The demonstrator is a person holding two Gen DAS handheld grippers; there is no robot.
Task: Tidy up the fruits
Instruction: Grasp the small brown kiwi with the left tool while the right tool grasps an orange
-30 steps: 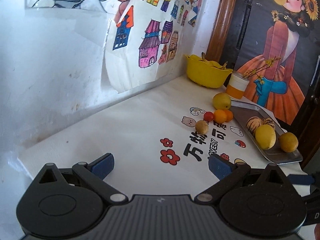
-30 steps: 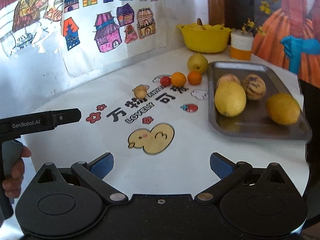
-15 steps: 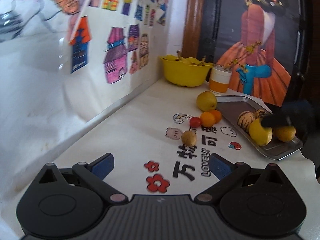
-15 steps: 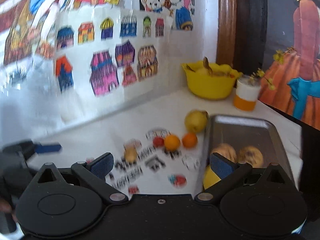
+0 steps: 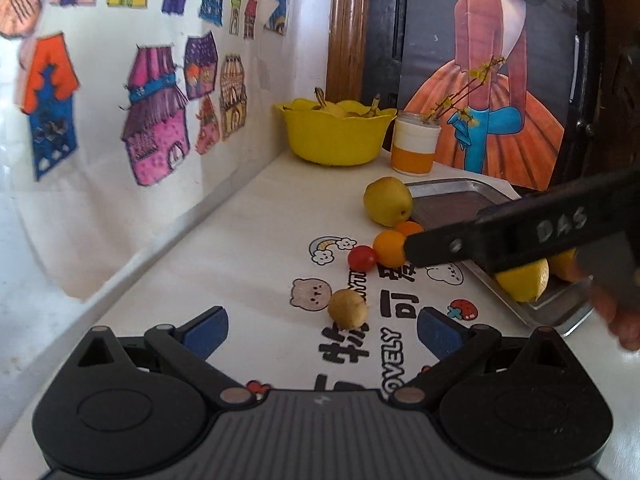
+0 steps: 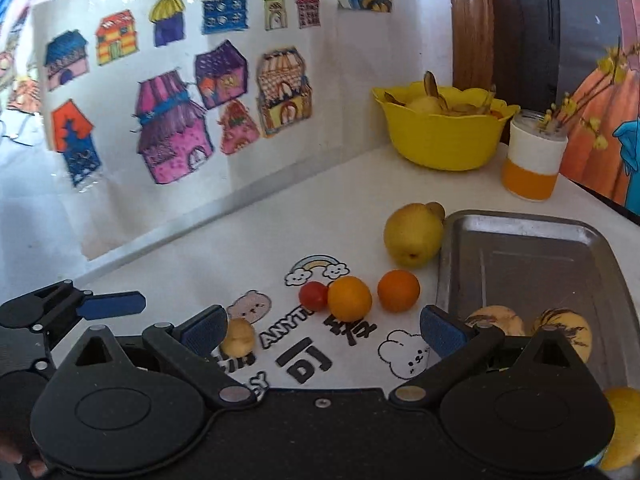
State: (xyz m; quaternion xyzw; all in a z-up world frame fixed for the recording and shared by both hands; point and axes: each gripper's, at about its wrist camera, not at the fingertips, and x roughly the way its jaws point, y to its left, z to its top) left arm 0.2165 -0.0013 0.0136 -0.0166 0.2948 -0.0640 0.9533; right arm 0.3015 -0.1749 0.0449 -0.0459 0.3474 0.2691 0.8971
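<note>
While both tools hang over the table with nothing between their spread jaws, the right gripper (image 6: 322, 330) faces the loose fruit it seems meant to collect: a tomato (image 6: 313, 295) and two oranges (image 6: 349, 298) just ahead, a pear (image 6: 412, 235) beyond. The left gripper (image 5: 322, 330) has a small brown fruit (image 5: 347, 308) just ahead. Right of the oranges, the tray (image 6: 532, 256) already holds a lemon (image 5: 522, 282) and speckled fruits (image 6: 496, 320); the far bowl (image 6: 444, 140) holds fruit too.

Daylit white wall (image 6: 280, 184) hung with house drawings (image 6: 172, 128), beside a wooden frame (image 5: 346, 28).
</note>
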